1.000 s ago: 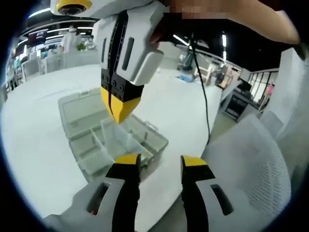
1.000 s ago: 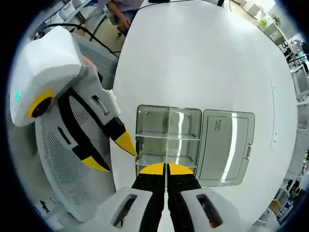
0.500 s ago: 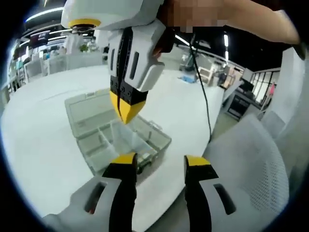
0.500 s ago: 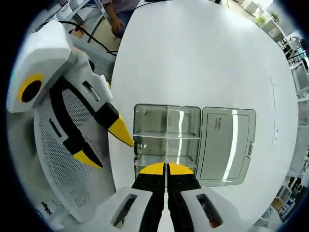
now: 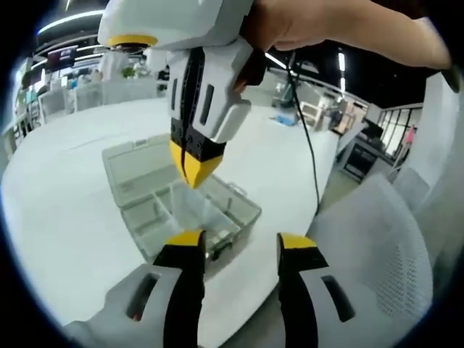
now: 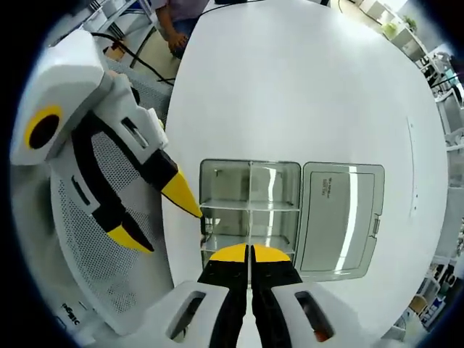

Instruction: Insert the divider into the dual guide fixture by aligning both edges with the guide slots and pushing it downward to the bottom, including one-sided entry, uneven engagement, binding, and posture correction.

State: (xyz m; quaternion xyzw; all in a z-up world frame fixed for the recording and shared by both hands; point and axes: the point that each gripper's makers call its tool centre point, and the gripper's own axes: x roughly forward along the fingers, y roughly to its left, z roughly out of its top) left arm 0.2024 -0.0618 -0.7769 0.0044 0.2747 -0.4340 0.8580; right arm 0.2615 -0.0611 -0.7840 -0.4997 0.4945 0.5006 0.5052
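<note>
From the right gripper view, the right gripper (image 6: 249,251) has its yellow-tipped jaws pinched tight together, pointing straight down over the near edge of the clear plastic compartment box (image 6: 250,210). There's a thin clear divider (image 6: 249,190) running away from the jaws down the middle of the box, long axis dead in line with them. I honestly can't tell if the jaws are pinching its top edge or are just closed above it; the clear plastic makes it impossible. A cross divider sits across it, and the box's open lid (image 6: 341,217) lies flat on the far side on the white round desk (image 6: 304,87).

The left gripper (image 6: 156,217) sits just beside the box's corner with jaws spread apart, holding nothing, one yellow tip close to the wall. So the right one's clearly the working one here.

In the left gripper view same story: right gripper hangs tip-down over the box, closed.

My guess is the next move needs a straight downward push, watching that both ends seat evenly.
</note>
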